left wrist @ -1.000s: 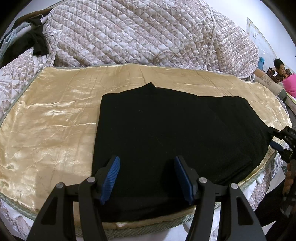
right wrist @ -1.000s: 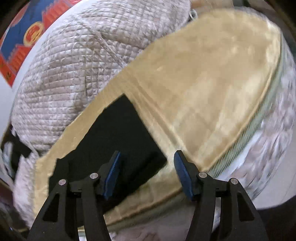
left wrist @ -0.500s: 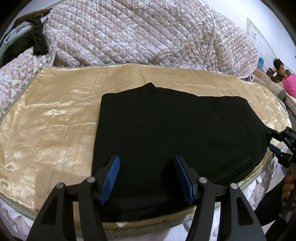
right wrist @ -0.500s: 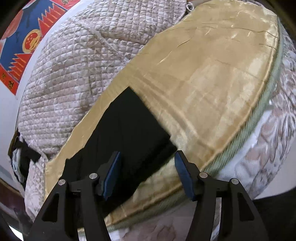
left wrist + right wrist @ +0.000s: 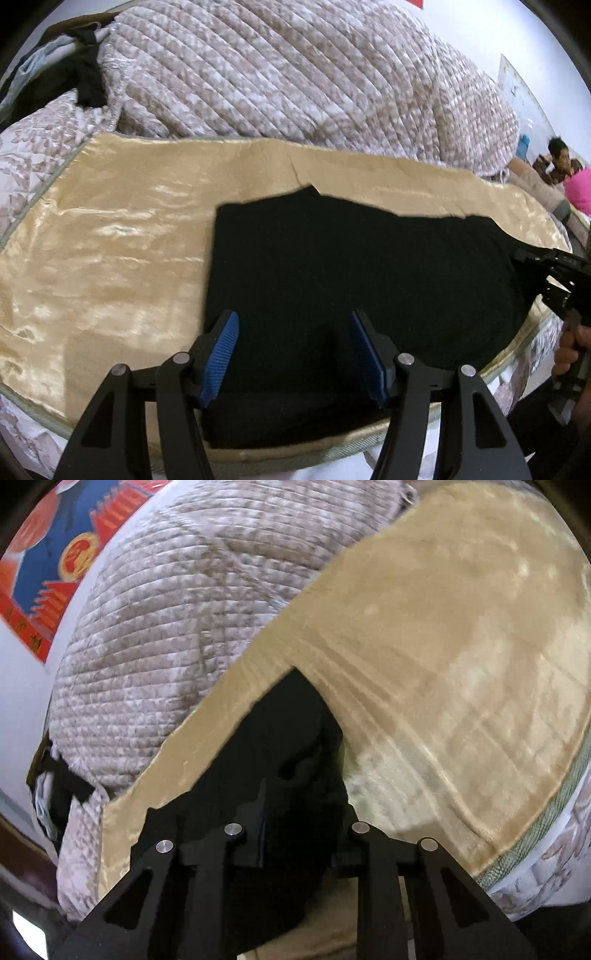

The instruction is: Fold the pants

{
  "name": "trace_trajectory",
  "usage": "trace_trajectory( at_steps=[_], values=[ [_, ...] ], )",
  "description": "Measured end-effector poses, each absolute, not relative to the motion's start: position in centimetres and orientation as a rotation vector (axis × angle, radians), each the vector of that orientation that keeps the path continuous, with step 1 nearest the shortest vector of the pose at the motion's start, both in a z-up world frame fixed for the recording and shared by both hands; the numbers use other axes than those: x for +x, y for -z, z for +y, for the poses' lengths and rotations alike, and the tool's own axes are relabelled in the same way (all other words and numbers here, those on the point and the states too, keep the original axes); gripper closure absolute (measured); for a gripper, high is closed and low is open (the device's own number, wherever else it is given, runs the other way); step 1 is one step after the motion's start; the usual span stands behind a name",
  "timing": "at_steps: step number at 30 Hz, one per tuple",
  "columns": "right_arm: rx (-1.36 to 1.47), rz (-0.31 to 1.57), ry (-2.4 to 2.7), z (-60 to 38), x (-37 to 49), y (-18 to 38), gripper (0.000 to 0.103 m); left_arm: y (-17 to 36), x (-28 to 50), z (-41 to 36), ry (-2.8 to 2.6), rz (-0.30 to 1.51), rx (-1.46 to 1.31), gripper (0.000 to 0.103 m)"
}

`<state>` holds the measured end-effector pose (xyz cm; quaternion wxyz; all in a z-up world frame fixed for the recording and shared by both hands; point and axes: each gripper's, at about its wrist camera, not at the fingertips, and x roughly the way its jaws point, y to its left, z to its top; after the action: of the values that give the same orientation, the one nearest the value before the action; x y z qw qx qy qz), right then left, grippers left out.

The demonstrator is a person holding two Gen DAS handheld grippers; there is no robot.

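CHANGE: right gripper (image 5: 295, 812) jaws just closed, now clenched on right end of black knit pants (image 5: 351, 280) | LEFT: left gripper (image 5: 293, 350) released, hovering over near hem | LOCATION: flat on gold satin bedcover (image 5: 110, 266) | STATUS: fold lift apparently ready.

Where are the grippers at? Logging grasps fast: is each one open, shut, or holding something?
Left gripper: open, over the black pants, gripping nothing.
Right gripper: jaws just closed on the pants' edge; holding it.

Soft, even room light — sheen on the gold bedcover (image 5: 110, 258) left of the tongs; right view smeared, edges bowed.
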<state>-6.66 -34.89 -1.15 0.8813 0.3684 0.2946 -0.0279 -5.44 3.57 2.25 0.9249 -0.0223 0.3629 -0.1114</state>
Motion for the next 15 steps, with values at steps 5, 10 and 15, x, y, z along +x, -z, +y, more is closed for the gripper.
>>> trace_trajectory(
  at_steps=[5, 10, 15],
  values=[
    [0.619, 0.547, -0.043, -31.7, -5.9, -3.8, 0.081, -2.8, -4.6, 6.4, 0.147, 0.729, -0.112, 0.038],
    [0.488, 0.52, -0.206, -25.4, -4.4, -7.8, 0.081, -3.1, -4.3, 9.4, 0.065, 0.712, -0.171, 0.038],
    [0.359, 0.568, -0.375, -17.6, -2.7, -8.3, 0.081, -3.6, -4.3, 13.0, -0.017, 0.696, -0.253, 0.038]
  ],
)
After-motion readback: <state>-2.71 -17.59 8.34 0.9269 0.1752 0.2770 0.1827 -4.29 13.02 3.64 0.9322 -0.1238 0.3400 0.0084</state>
